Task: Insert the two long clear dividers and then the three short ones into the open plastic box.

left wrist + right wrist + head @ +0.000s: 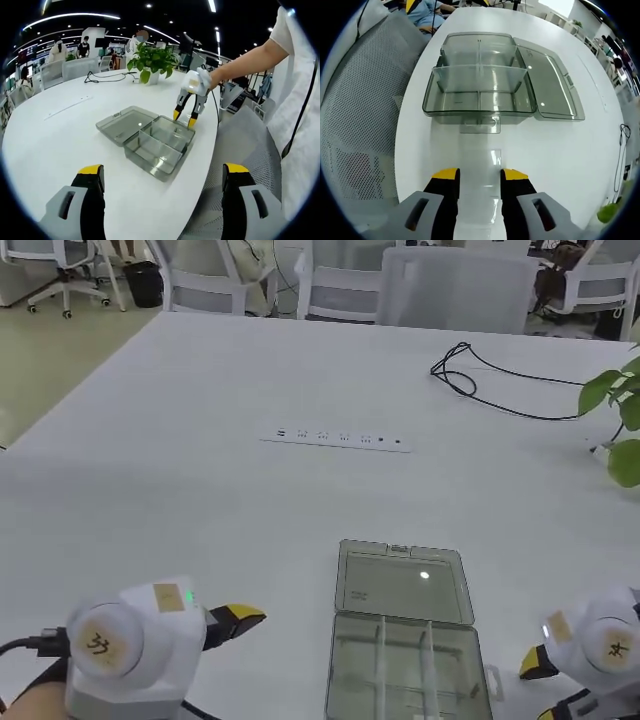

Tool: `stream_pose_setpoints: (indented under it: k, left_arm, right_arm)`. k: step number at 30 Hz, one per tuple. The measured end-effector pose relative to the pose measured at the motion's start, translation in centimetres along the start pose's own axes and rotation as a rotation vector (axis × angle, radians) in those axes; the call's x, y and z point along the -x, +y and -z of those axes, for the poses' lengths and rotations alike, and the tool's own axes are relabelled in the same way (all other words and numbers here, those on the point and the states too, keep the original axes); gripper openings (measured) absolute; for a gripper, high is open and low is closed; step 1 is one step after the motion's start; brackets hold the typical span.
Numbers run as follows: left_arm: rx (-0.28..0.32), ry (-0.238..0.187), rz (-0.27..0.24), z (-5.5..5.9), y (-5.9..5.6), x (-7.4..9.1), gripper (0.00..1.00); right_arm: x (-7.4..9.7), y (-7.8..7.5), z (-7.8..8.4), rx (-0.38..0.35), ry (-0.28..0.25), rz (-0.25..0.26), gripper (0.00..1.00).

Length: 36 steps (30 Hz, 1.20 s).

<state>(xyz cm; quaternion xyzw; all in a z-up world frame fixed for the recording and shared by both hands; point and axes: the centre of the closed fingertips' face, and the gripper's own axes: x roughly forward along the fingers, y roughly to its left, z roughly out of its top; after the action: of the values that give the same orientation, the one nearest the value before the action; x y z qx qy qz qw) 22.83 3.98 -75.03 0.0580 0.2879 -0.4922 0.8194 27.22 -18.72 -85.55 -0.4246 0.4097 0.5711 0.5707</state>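
Right gripper [480, 175] jaws pinch a clear short divider [481, 155], low in frame, just short of the open plastic box [480, 107] by the white table's [200, 490] near edge. Left gripper [163, 170] gapes wide, empty. Beyond the box, broad tabletop, power strip [335, 437], black cable [480, 380].

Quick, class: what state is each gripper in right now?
Left gripper: open, holding nothing.
Right gripper: jaws narrowed, perhaps on a clear piece; a grip cannot be told.
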Motion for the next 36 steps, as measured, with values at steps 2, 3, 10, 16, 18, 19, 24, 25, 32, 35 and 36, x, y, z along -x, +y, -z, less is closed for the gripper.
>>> stream_pose_setpoints:
  k: [2,3,10,16,18,19,24,25,32,35,36]
  left_arm:
    - [0.001,-0.001,0.0,0.0,-0.1,0.0,1.0]
    - [-0.001,0.0,0.0,0.0,-0.1,0.0,1.0]
    - [-0.007,-0.003,0.004,-0.3,-0.2,0.1,1.0]
    - [-0.013,-0.011,0.01,-0.6,-0.2,0.1,1.0]
    - [-0.01,-0.015,0.011,-0.8,-0.3,0.1,1.0]
    - [-0.007,-0.022,0.013,-1.0,-0.3,0.2,1.0]
    - [0.003,-0.045,0.018,-1.9,-0.4,0.3,1.0]
    - [0.009,-0.052,0.018,-2.2,-0.4,0.3,1.0]
    - [0.056,-0.105,0.04,-4.6,-0.9,0.2,0.95]
    - [0.122,-0.146,0.064,-6.2,-1.4,0.0,0.9]
    - [0.137,-0.153,0.072,-6.7,-1.6,-0.1,0.89]
  right_arm:
    - [0.0,0.0,0.0,-0.009,0.002,0.006,0.33]
    - [0.0,0.0,0.0,-0.01,0.001,0.008,0.33]
    - [0.6,0.1,-0.2,-0.008,-0.011,0.052,0.32]
    - [2.1,-0.1,-0.9,-0.035,-0.041,0.102,0.32]
    - [2.7,-0.1,-1.3,-0.044,-0.053,0.119,0.32]
    - [3.0,0.0,-1.4,-0.046,-0.058,0.127,0.32]
    - [4.8,0.1,-2.4,-0.051,-0.082,0.171,0.32]
    - [5.2,0.2,-2.7,-0.056,-0.09,0.183,0.32]
    - [8.3,0.8,-5.5,-0.055,-0.148,0.254,0.32]
    - [9.3,1.2,-6.9,-0.05,-0.168,0.275,0.32]
    - [9.8,1.3,-7.5,-0.041,-0.175,0.287,0.32]
